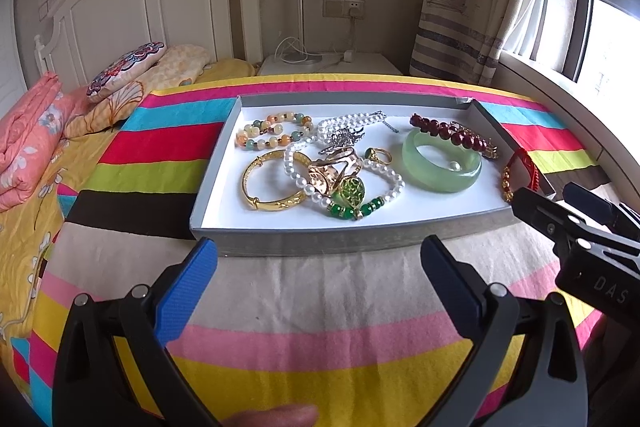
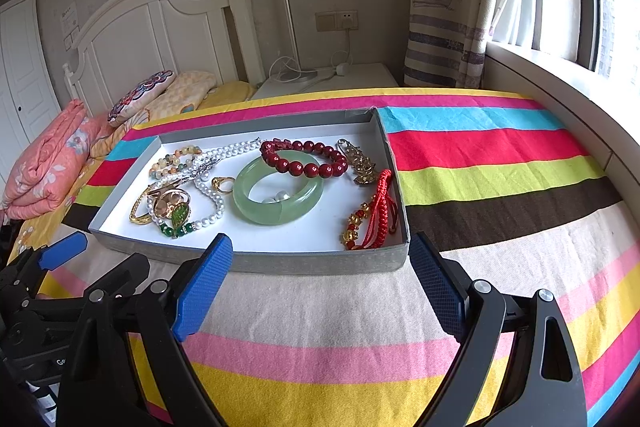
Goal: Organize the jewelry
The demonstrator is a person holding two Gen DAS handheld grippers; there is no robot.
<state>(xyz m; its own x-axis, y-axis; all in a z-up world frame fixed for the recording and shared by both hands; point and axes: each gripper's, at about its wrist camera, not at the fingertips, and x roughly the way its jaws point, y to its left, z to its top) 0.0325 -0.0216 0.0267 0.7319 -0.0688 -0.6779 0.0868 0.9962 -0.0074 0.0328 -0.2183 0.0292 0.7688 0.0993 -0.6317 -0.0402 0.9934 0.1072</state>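
Jewelry lies loose in one shallow grey tray with a white floor, set on a striped cloth over the desk. One jade bangle sits right of centre with one loose pearl showing inside its ring in the left view; the right view shows two pearls there. One dark red bead bracelet rests partly on the bangle's far edge. One gold bangle lies at the left, and one bracelet of pale mixed stones behind it. White pearl strands tangle through the middle with one green pendant, a short run of green beads, one silver brooch and rose-gold pieces; how many strands there are I cannot tell. One gold ring with a green stone lies alone between the tangle and the jade bangle. One red cord bracelet with gold charms leans at the tray's right wall, beside one gold filigree piece.

Both grippers hover over the cloth just short of the tray's near wall. Left gripper: jaws spread wide, nothing between them. Right gripper: jaws spread wide as well, empty. One fingertip shows at the bottom edge of the left view
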